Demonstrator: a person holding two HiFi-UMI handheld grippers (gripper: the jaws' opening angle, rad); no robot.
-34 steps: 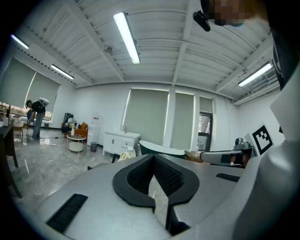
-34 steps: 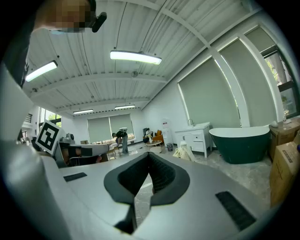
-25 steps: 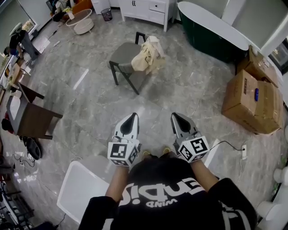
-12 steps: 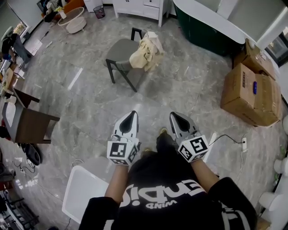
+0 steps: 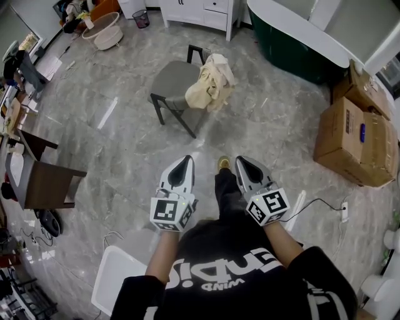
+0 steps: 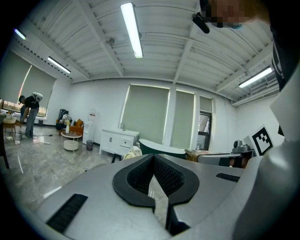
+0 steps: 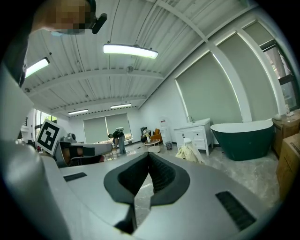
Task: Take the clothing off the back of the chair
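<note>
A cream garment [image 5: 211, 83] hangs bunched over the back of a grey chair [image 5: 175, 80] with black legs, out on the marble floor ahead of me. It also shows small and far off in the right gripper view, the garment [image 7: 190, 152], and just above the left jaws, the garment [image 6: 132, 152]. My left gripper [image 5: 182, 164] and right gripper [image 5: 242, 162] are held side by side at waist height, well short of the chair. Both are shut with nothing between the pads.
A dark green bathtub [image 5: 294, 39] and a white cabinet [image 5: 203, 11] stand beyond the chair. Cardboard boxes [image 5: 355, 140] sit at the right. A brown side table [image 5: 44, 178] is at the left, a white chair [image 5: 122, 278] near my left side. A cable and power strip [image 5: 342, 211] lie on the floor.
I have walked forward with both grippers; my leg now steps out between them. The chair with the garment sits slightly nearer. Both grippers stay shut.
</note>
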